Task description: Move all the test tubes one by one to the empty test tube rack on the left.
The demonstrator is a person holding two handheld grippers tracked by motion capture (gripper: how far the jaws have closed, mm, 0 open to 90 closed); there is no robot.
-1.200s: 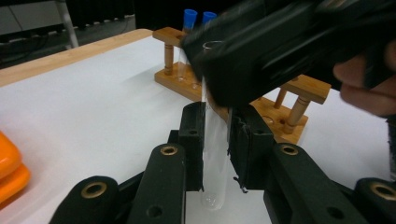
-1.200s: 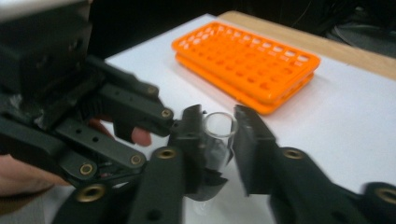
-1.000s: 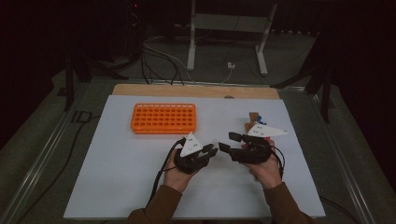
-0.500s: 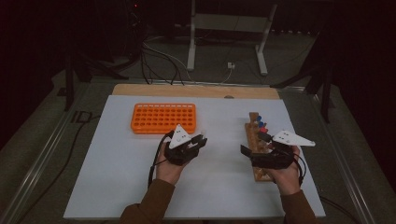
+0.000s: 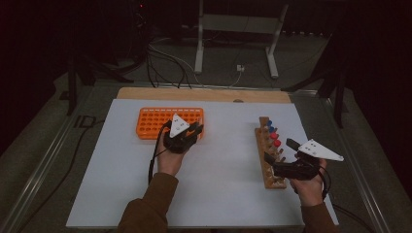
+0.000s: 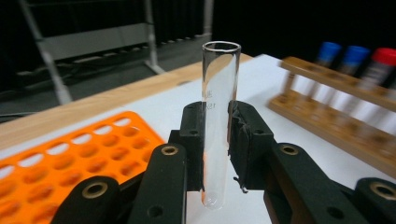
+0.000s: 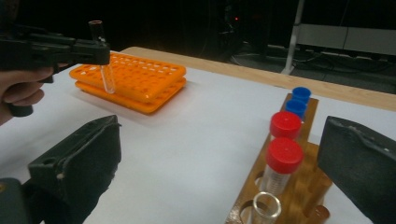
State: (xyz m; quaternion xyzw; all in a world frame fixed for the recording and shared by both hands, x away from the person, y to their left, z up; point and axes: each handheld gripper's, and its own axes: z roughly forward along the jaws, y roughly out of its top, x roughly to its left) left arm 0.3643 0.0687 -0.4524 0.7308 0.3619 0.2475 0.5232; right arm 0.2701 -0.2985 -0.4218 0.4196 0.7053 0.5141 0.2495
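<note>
A clear glass test tube (image 6: 217, 116) stands upright in my left gripper (image 6: 216, 140), whose jaws are shut on its lower half. That gripper (image 5: 197, 130) hovers at the near right corner of the orange tube rack (image 5: 155, 119). My right gripper (image 7: 219, 154) is open; its jaws have just been opening and its pads press on nothing. It sits at the near end of the wooden rack (image 5: 269, 160), which holds red-capped tubes (image 7: 284, 154), blue-capped tubes (image 7: 301, 93) and one open clear tube (image 7: 265, 207).
Both racks rest on a white sheet (image 5: 223, 160) over the table, with a wooden strip (image 5: 204, 93) along its far edge. A cable (image 5: 154, 158) trails from the left gripper. Beyond the table stand a metal frame (image 5: 233, 29) and floor cables.
The two grippers were close together at mid-table. The left one has carried the tube left toward the orange rack. The right one has swung right to the wooden rack and opened wide.
</note>
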